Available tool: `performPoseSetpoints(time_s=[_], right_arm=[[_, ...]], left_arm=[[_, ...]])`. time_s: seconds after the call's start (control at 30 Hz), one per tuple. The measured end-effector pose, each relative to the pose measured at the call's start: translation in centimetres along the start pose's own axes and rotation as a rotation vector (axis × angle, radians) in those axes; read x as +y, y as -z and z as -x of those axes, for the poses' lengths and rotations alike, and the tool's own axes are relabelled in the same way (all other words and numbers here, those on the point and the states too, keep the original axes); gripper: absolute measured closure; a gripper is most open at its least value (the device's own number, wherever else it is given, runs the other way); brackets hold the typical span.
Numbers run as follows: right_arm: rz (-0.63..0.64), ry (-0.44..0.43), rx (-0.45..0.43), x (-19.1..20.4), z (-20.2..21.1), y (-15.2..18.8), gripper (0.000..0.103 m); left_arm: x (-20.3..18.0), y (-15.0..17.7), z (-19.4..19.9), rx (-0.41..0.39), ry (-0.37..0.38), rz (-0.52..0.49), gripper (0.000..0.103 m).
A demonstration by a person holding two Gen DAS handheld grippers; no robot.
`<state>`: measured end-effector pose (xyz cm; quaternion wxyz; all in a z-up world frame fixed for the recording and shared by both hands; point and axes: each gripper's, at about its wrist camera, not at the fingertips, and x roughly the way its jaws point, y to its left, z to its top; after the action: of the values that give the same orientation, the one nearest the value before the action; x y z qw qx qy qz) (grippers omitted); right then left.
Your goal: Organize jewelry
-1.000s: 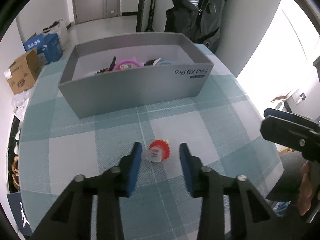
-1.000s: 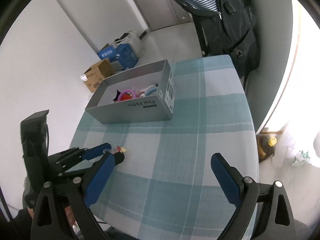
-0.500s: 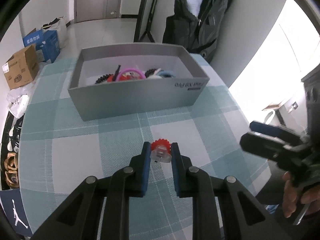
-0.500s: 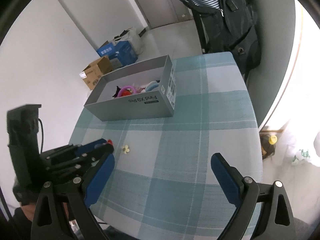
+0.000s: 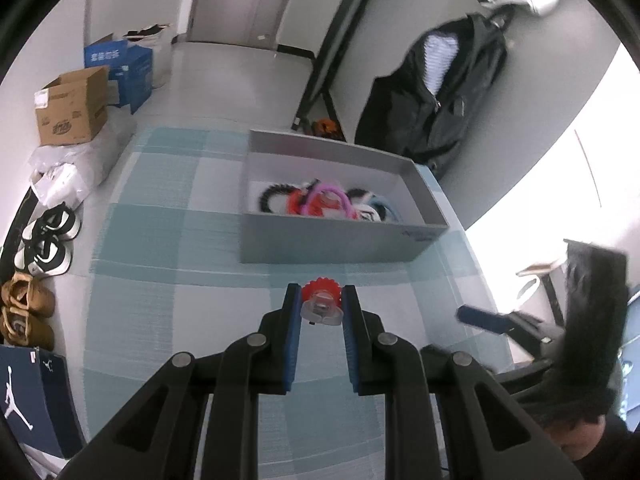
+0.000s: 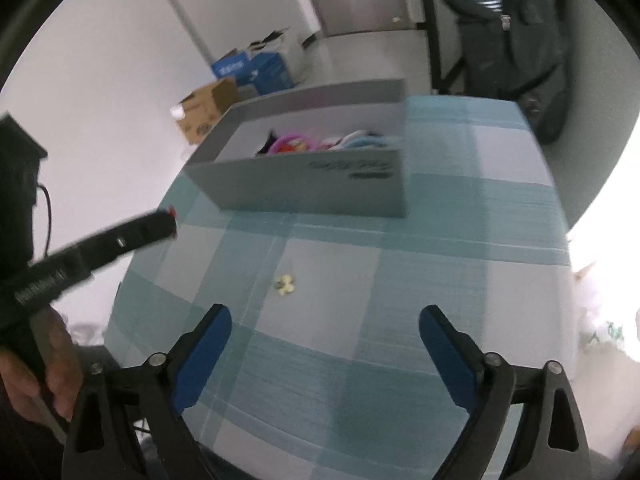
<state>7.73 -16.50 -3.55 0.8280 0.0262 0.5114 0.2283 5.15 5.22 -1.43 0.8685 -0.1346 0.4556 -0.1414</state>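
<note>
My left gripper (image 5: 321, 304) is shut on a small red flower-shaped hair clip with a clear base (image 5: 321, 302) and holds it above the checked tablecloth, short of the grey box (image 5: 340, 240). The box holds several hair ties and bands, pink, red, black and blue (image 5: 324, 202). In the right wrist view the left gripper (image 6: 166, 224) shows at the left with a bit of red at its tip. My right gripper (image 6: 325, 320) is open and empty over the table. A small pale yellow flower piece (image 6: 284, 284) lies on the cloth ahead of it.
The table (image 6: 440, 240) has a teal and white checked cloth. The grey box (image 6: 312, 188) stands at its far side. A dark jacket (image 5: 440, 92) hangs behind it. Cardboard boxes (image 5: 72, 108) and shoes (image 5: 44, 244) lie on the floor to the left.
My left gripper closed on the red clip and lifted it off the cloth toward the box. The right gripper moved lower and closer to the yellow flower piece.
</note>
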Motion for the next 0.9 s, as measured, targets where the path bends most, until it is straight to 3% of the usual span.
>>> performPoseSetpoints(time_s=[0.17,0.3,0.53,0.63,0.8,0.9], right_arm=[[0.058,0.029,0.025,1.9,-2.1,-0.4,0.025],[0.109,0.078,0.029,3.0,-3.0,-0.6,0.041],[0.24,0.193,0.027,5.5,-4.1,-0.5,0.053],[0.287,0.191,0.026,6.4,-4.1,-0.3,0.071],[0.33,0.188,0.029,7.1,-4.2,-0.1,0.091],[0.321,0.178,0.031,6.8,-4.2,-0.2,0.091]], left_arm=[[1.5,-0.3,0.4,-0.011,0.008,0.04,0.088],[2.1,-0.4,0.5,-0.009,0.011,0.044,0.088],[2.6,-0.5,0.8,-0.016,0.021,0.044,0.088],[2.7,-0.4,0.9,-0.016,0.02,0.045,0.088],[2.8,-0.6,1.0,-0.016,0.026,0.051,0.088],[2.8,-0.6,0.9,-0.015,0.029,0.051,0.088]])
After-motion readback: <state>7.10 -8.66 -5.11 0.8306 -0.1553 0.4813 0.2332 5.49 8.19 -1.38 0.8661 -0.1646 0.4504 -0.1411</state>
